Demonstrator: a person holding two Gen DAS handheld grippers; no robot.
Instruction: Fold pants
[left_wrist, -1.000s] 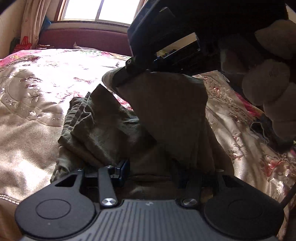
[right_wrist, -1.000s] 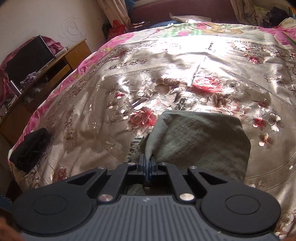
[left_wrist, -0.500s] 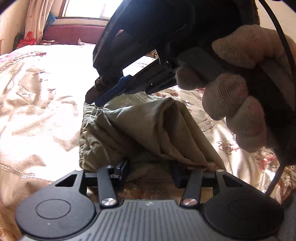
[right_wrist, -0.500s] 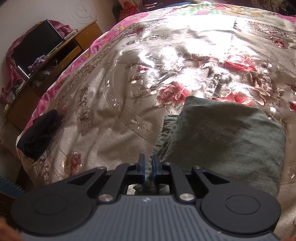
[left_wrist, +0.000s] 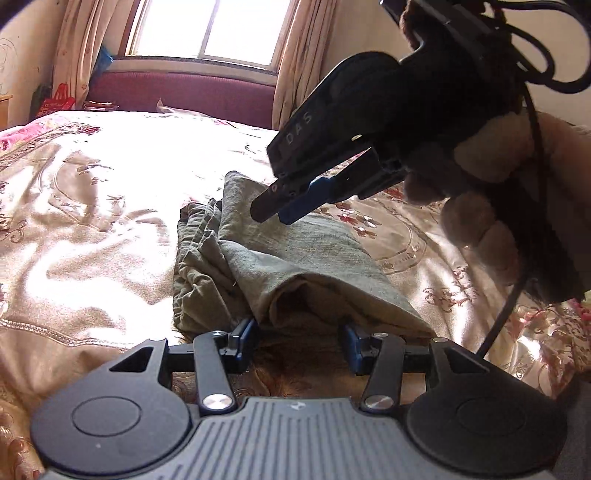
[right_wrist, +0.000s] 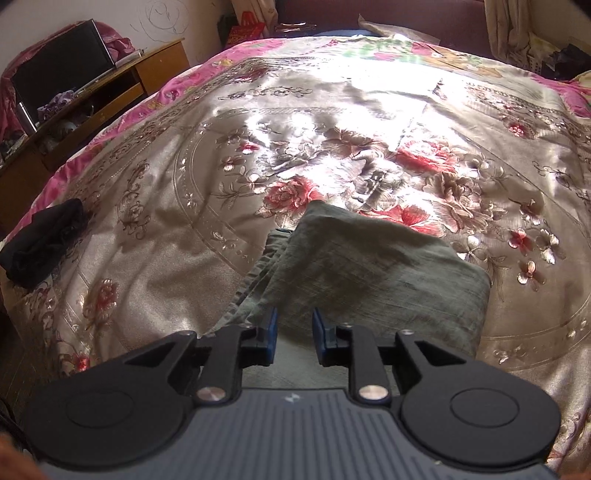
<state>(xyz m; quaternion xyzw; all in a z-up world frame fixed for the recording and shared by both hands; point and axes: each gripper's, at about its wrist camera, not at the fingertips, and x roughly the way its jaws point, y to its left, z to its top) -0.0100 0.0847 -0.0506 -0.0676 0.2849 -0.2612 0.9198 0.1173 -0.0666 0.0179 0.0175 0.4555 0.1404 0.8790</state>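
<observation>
The olive-green pants (left_wrist: 280, 266) lie folded in a compact bundle on the floral bedspread (left_wrist: 92, 229); they also show in the right wrist view (right_wrist: 369, 280). My left gripper (left_wrist: 298, 341) is open and empty, its fingers at the near edge of the bundle. My right gripper (right_wrist: 294, 334) is open and empty, just above the near part of the pants. In the left wrist view the right gripper (left_wrist: 280, 210) hovers over the far end of the bundle, held by a gloved hand (left_wrist: 480, 206).
A black garment (right_wrist: 40, 240) lies at the bed's left edge. A wooden desk (right_wrist: 110, 88) with a dark screen stands to the left. A maroon headboard (left_wrist: 177, 92) and a window (left_wrist: 207, 29) are at the far end. A cable (left_wrist: 506, 306) hangs from the right gripper.
My right gripper let go of the pants fold, laid it down on the bundle and opened. The pants settled flat. My left gripper stayed open at the near edge.
</observation>
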